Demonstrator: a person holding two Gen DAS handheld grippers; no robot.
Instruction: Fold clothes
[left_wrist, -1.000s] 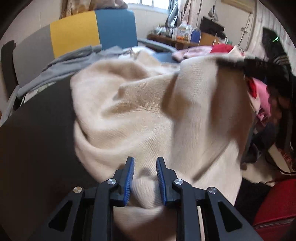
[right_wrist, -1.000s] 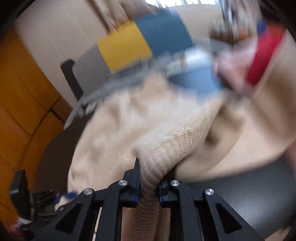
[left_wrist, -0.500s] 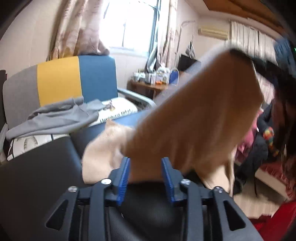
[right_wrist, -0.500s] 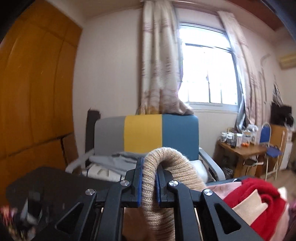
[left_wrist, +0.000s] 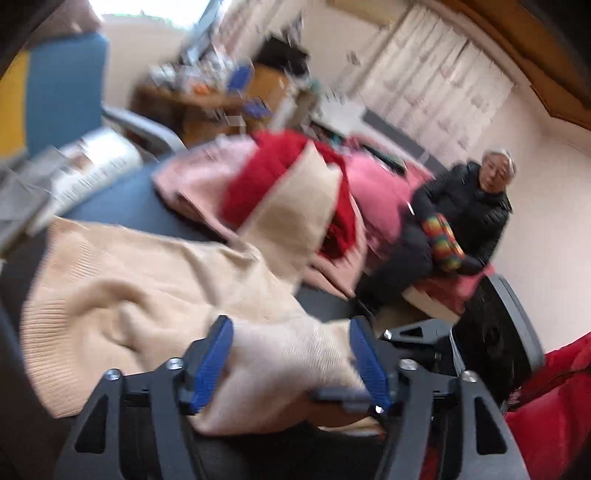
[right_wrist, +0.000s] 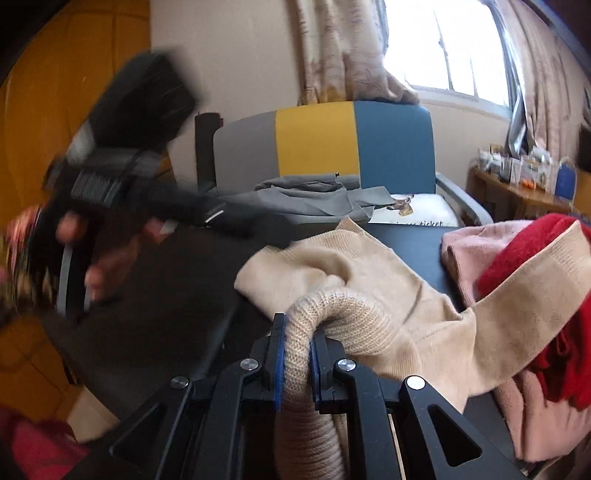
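Observation:
A beige knit sweater (left_wrist: 122, 284) lies spread on the dark table (right_wrist: 147, 314). My left gripper (left_wrist: 291, 354) is open, its blue pads wide apart, with sweater fabric lying between them. My right gripper (right_wrist: 297, 343) is shut on a ribbed edge of the sweater (right_wrist: 332, 314) and holds it just above the table. One sleeve (right_wrist: 535, 284) drapes over the clothes pile at the right. The left gripper also shows blurred at the left of the right wrist view (right_wrist: 122, 184).
A pile of pink and red clothes (left_wrist: 295, 184) sits on the table's far right side. A grey, yellow and blue chair (right_wrist: 321, 144) with grey garments stands behind the table. A seated person (left_wrist: 465, 214) is at the right.
The right gripper lifted the sweater high, then lowered it back over the table. The left gripper's jaws opened wider and it swung right. The sweater now lies flatter.

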